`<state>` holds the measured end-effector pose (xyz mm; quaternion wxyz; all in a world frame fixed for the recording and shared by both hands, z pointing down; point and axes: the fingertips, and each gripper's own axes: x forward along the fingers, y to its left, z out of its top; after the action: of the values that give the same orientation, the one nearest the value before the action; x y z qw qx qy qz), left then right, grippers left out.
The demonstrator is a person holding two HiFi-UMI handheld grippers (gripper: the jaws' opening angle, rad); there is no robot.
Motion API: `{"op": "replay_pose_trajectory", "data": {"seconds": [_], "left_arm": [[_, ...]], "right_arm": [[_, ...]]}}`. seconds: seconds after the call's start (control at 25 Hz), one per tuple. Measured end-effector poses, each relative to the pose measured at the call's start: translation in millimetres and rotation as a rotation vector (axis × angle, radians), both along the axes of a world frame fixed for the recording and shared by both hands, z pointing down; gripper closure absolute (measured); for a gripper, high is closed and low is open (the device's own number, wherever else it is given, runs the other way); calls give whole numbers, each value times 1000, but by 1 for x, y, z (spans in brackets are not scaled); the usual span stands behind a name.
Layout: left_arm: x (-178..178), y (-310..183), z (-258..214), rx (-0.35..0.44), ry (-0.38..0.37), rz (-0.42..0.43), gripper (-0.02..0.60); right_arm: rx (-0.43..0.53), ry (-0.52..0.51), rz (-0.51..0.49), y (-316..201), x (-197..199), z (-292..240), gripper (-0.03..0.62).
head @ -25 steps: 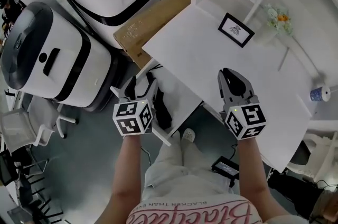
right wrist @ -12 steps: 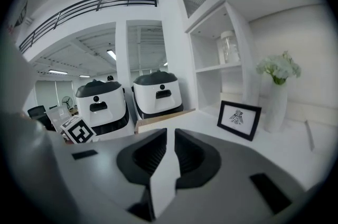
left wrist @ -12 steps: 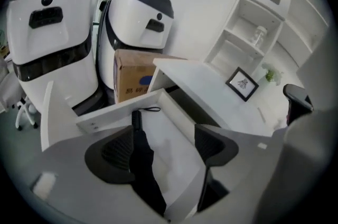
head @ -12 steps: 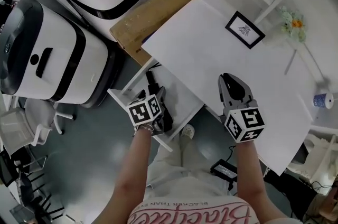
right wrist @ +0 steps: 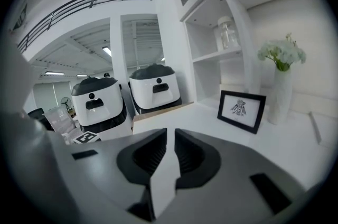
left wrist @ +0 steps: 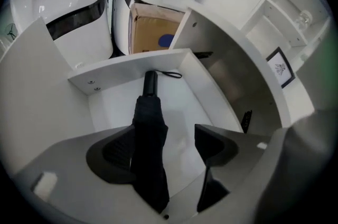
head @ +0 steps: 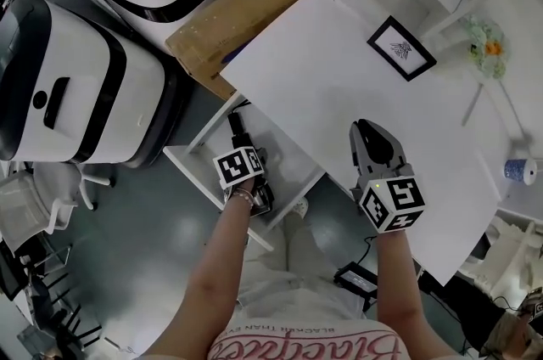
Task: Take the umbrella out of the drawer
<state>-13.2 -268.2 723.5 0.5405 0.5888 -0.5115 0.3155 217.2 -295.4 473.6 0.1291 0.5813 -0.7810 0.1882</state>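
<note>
A black folded umbrella (left wrist: 150,138) lies lengthwise in the open white drawer (left wrist: 127,67), its handle (left wrist: 150,83) toward the drawer's far wall. My left gripper (left wrist: 166,136) points steeply down into the drawer and is open. The umbrella passes between its jaws, close against the left pad, with a wide gap to the right pad. In the head view the left gripper (head: 246,180) sits over the umbrella (head: 237,129) in the drawer (head: 191,167) under the table edge. My right gripper (head: 366,131) hovers over the white table (head: 322,87), shut and empty (right wrist: 170,136).
Two white-and-black machines (head: 68,87) and a cardboard box (head: 246,10) stand left of the table. A framed picture (head: 401,48), a flower vase (head: 484,40) and a small cup (head: 517,171) are on the table. A black adapter (head: 352,282) lies on the floor.
My left gripper dropped down into the drawer, tipped steeply downward and opened around the umbrella. My right gripper sank a little above the table.
</note>
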Motion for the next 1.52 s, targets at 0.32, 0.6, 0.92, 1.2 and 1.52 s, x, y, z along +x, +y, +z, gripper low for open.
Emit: {"op": "replay_pose_trajectory", "data": {"seconds": [0.32,0.6,0.92,1.2,1.52], "left_arm": [[-2,14,49,-95,-112,42,237],[-14,19,62,-115,-248,35,238],[-14,33,85,-207,-249,31,238],[-9,34,94,-218,-236,27,256],[0,37,82,-201,-148,-19,336]], "right_arm": [[-37,-10,5,6,0,16,585],[-51,-26,1,12,-3,25,585],[-59,-32,-9,13,-5,31,585],[-71,-23,-39,13,-13,36,585],[-68,-8,-67,22,-17,28,585]]}}
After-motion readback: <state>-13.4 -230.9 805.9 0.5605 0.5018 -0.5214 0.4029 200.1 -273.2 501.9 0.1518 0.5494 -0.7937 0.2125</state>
